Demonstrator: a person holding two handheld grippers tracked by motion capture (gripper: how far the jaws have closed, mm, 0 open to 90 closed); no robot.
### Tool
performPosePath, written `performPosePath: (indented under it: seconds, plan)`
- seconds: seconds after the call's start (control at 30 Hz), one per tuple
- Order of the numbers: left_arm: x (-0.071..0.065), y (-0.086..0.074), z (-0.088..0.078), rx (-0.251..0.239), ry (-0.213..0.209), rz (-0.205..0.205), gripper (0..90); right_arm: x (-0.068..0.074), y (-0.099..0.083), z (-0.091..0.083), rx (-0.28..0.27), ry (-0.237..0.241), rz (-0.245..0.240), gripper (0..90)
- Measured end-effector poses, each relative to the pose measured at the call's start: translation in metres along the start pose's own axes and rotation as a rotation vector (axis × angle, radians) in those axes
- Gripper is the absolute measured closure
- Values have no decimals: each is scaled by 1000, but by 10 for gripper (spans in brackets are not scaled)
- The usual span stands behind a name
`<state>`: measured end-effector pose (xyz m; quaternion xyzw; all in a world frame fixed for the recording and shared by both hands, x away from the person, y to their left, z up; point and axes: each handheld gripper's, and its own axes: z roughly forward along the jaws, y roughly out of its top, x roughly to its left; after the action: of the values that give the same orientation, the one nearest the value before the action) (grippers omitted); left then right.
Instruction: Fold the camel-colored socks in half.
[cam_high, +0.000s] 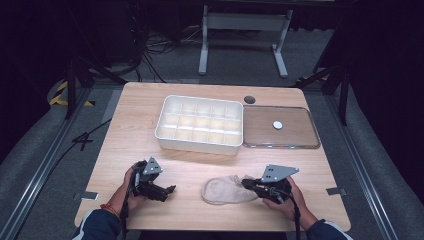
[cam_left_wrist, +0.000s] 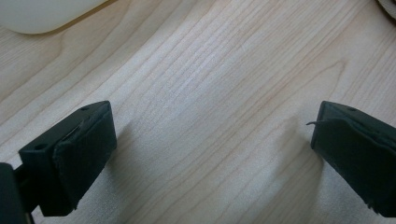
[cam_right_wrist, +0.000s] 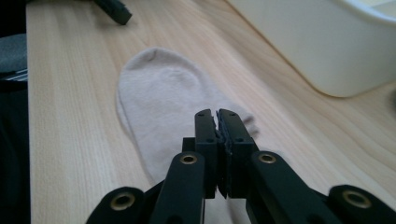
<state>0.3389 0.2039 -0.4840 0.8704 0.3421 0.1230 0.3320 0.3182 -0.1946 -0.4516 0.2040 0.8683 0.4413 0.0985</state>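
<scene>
A beige sock (cam_high: 225, 191) (cam_right_wrist: 159, 98) lies flat on the wooden table near the front edge, toe to the left. My right gripper (cam_high: 247, 183) (cam_right_wrist: 218, 114) is at the sock's right end, jaws pressed together on a thin fold of its cuff. My left gripper (cam_high: 170, 190) (cam_left_wrist: 210, 154) rests low over bare wood to the left of the sock, a short gap away. Its jaws stand wide apart with nothing between them. One of its jaw tips (cam_right_wrist: 112, 9) shows beyond the sock's toe in the right gripper view.
A white compartment tray (cam_high: 197, 142) (cam_right_wrist: 327, 46) sits at the middle of the table behind both grippers. To its right lies a clear flat lid (cam_high: 300, 140) with a small white disc (cam_high: 277, 124) on it. A dark cable hole (cam_high: 249, 99) is near the back edge.
</scene>
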Motion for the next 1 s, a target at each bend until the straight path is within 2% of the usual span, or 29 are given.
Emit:
performPosePath:
  seconds: [0.07,0.23,0.3,0.33,0.4,0.47,0.53,0.63,0.67,0.7,0.73,0.77,0.87,0.9,0.93,1.0]
  plan:
    - [0,0,0,-6,3,18,15,6,4,10,20,18,-10,880]
    - [-1,0,0,-5,-10,19,25,13,6,24,53,37,-33,885]
    - [-1,1,-1,-10,-37,60,59,17,6,33,79,45,-49,884]
    - [-2,1,-1,-8,-39,45,58,18,6,35,96,41,-61,884]
    - [-3,3,0,4,-24,41,58,22,4,42,136,34,-90,885]
    - [-5,4,-1,5,-20,36,79,22,4,44,131,38,-79,887]
    - [-7,6,-1,2,-30,20,138,23,4,46,127,45,-77,889]
    - [-10,10,1,5,-27,22,193,23,5,48,121,51,-62,890]
    - [-12,11,2,-2,-42,4,222,25,7,52,117,49,-52,890]
    - [-12,15,2,-1,-57,4,222,25,7,52,117,49,-52,890]
    - [-15,17,4,-3,-72,-26,278,27,8,55,114,44,-55,891]
    - [-20,24,6,-13,-88,-26,284,28,9,56,114,45,-57,891]
    - [-27,31,7,-39,-98,-31,315,29,11,58,115,42,-60,891]
    - [-34,40,8,-74,-129,-43,324,30,13,60,117,41,-57,891]
    - [-34,40,8,-74,-129,-43,335,30,13,61,114,42,-60,891]
    - [-44,49,12,-89,-155,-9,344,31,15,63,120,35,-60,891]
